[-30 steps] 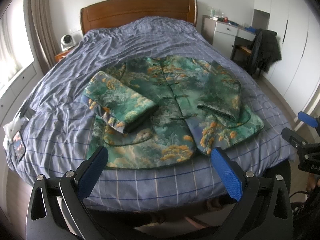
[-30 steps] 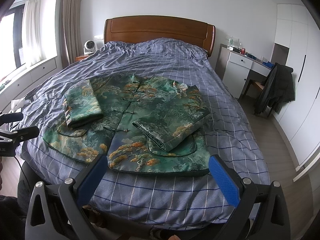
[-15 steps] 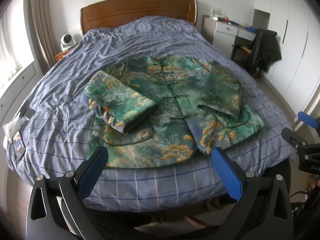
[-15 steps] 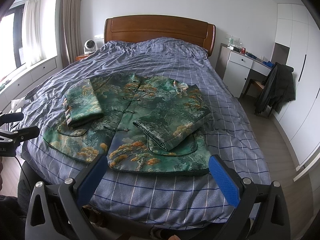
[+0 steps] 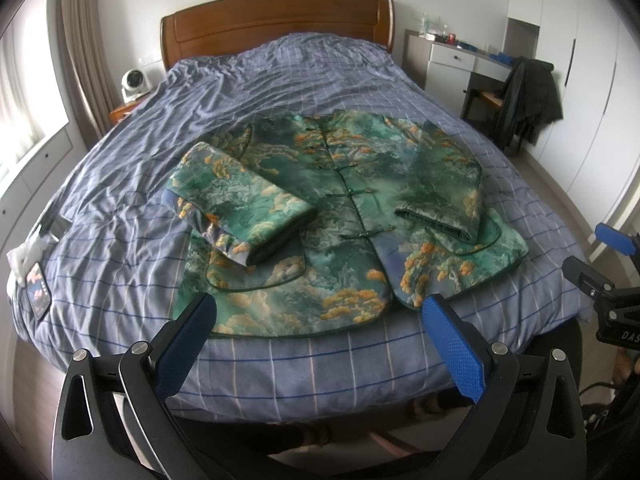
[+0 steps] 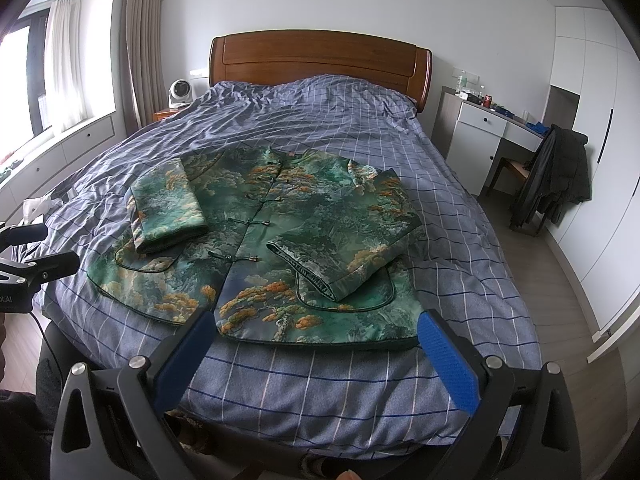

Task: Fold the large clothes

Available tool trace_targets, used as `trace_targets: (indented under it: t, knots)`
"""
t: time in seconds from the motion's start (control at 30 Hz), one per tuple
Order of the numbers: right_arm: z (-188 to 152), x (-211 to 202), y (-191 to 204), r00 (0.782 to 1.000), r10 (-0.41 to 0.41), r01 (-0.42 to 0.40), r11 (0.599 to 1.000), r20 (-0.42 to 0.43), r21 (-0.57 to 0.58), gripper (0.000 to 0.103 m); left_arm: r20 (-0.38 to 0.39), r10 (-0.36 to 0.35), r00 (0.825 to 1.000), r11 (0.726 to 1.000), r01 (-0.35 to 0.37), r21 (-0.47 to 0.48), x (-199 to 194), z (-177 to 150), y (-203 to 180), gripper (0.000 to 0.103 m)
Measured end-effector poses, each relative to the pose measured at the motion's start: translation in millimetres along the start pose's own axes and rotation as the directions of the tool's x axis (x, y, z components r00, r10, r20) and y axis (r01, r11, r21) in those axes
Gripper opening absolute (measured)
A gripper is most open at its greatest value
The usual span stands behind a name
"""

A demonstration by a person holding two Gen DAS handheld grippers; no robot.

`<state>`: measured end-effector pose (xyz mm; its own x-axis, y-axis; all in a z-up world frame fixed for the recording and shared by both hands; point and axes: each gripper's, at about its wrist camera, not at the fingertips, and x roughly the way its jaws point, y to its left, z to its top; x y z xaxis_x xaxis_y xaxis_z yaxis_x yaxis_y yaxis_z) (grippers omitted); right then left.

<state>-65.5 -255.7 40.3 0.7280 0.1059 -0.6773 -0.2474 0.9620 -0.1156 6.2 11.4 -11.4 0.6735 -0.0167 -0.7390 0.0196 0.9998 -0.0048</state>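
Blue-padded left gripper [image 5: 318, 338] at bottom of frame: fingers [image 5: 186, 344] spread wide, holding nothing, above bed's near edge. Right gripper [image 6: 312, 354] same: wide apart, empty, touching nothing. Green brocade jacket [image 5: 344, 216] lies front-up at frame centre on blue checked bedspread [image 5: 120, 208], both sleeves folded onto body, hem nearest grippers. Wooden headboard [image 6: 320, 58] at top centre. Black coat on chair [image 6: 556, 176] at right.

Green-and-orange cloud-patterned jacket [image 5: 344, 216]; blue checked bedspread [image 5: 280, 80]; blue-padded jaws.
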Motion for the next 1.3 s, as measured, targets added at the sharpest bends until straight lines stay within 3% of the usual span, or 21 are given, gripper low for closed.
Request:
trace_targets:
  t: [0.53, 0.63, 0.73, 0.9, 1.03, 1.1, 1.2, 1.23, 1.27, 1.3]
  knots:
    - [-2, -2, 5, 1.0, 0.017, -0.017, 1.0, 0.022, -0.018, 0.103, -0.009, -0.001, 1.0, 1.0, 0.001, -0.003, 0, 2, -2, 0.102]
    - [3, 11, -2, 0.999, 0.041, -0.04, 0.996, 0.007, -0.074, 0.103, -0.006, -0.005, 1.0, 1.0, 0.005, 0.005, 0, 3, -4, 0.102]
    - [5, 39, -3, 0.997, 0.07, -0.076, 0.979, -0.037, -0.189, 0.103, -0.002, 0.002, 1.0, 1.0, -0.002, 0.014, 0, 2, -6, 0.102]
    - [13, 91, -9, 0.994, 0.098, -0.105, 0.938, -0.04, -0.329, 0.103, -0.011, 0.013, 1.0, 1.0, -0.013, -0.01, 2, 0, -1, 0.102]
    - [20, 160, -5, 0.979, 0.175, -0.204, 0.875, -0.107, -0.438, 0.103, -0.011, 0.019, 1.0, 1.0, -0.02, -0.021, 0, -2, 2, 0.102]
    - [18, 198, -1, 0.975, 0.152, -0.214, 0.85, -0.165, -0.482, 0.103, -0.009, 0.032, 0.999, 0.999, -0.032, -0.019, -1, -2, 3, 0.102]
    - [19, 235, 0, 0.975, 0.115, -0.196, 0.855, -0.193, -0.48, 0.102, -0.016, 0.046, 0.999, 0.999, -0.046, -0.025, 0, -3, 7, 0.102]
    - [19, 246, -3, 0.97, 0.102, -0.196, 0.866, -0.221, -0.46, 0.089, -0.02, 0.05, 0.999, 0.998, -0.051, -0.03, 1, -3, 8, 0.102]
    - [20, 254, -8, 0.962, 0.099, -0.205, 0.88, -0.256, -0.428, 0.048, -0.027, 0.053, 0.998, 0.998, -0.054, -0.037, 3, -3, 11, 0.102]
    - [21, 257, -12, 0.955, 0.102, -0.211, 0.893, -0.278, -0.397, 0.031, -0.03, 0.053, 0.998, 0.998, -0.054, -0.043, 4, -3, 12, 0.102]
